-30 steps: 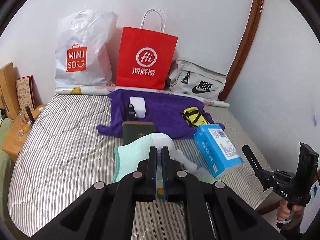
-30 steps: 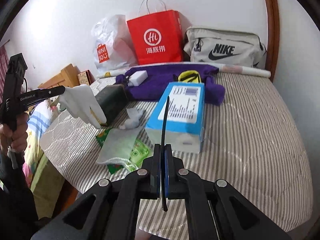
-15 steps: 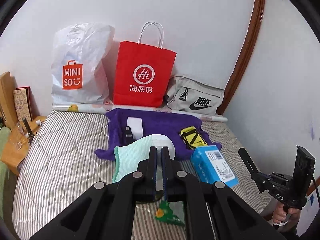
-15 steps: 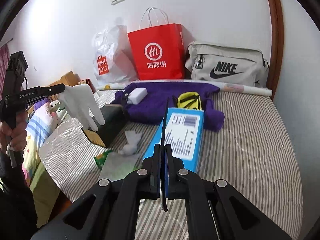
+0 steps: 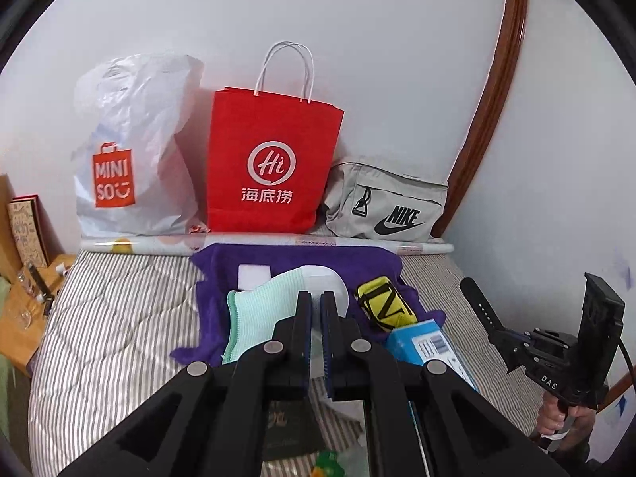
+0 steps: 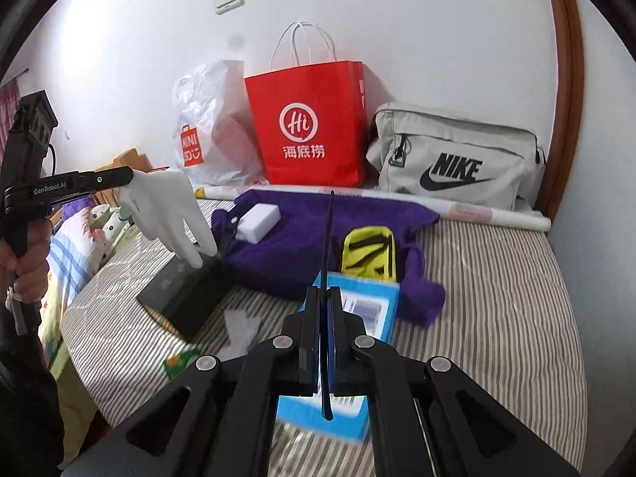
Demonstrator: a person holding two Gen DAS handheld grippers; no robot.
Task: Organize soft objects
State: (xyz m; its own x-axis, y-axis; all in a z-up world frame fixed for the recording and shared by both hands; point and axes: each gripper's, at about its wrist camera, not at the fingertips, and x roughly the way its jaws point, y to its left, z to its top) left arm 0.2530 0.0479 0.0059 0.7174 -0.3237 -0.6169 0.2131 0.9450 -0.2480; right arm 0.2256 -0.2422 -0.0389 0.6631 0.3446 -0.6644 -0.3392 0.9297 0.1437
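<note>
Gloves are what this moment turns on: a white glove with a mint-green knitted cuff (image 5: 258,310) hangs from the left tool (image 5: 316,298), whose jaws are pinched shut on it. In the right wrist view that glove (image 6: 167,206) dangles fingers-down above the striped bed (image 6: 497,298), its fingertips just over a dark box (image 6: 183,290) near the bed's left edge. The right tool (image 6: 325,298) is likewise clamped shut, on a thin dark strap (image 6: 328,246) that stands up edge-on between its pads; what the strap belongs to cannot be told.

Straight ahead of both tools lies a purple towel (image 6: 302,238) spread across the bed, carrying a white block (image 6: 258,222) and a small yellow pouch (image 6: 367,252). A blue box (image 6: 357,314) sits between the right tool and the towel's near edge. Along the wall behind stand a white Miniso bag (image 5: 131,151), a red paper bag (image 5: 270,163) and a grey Nike bag (image 5: 385,206).

The relation that matters: the glove hangs with its long axis near vertical, cuff uppermost at the left tool, and the towel lies forward and below it. The left hand is the nearer one to the towel's left half. I judge that laying the glove down there would call for lowering it fingers first, clear of the white block, before letting go.
</note>
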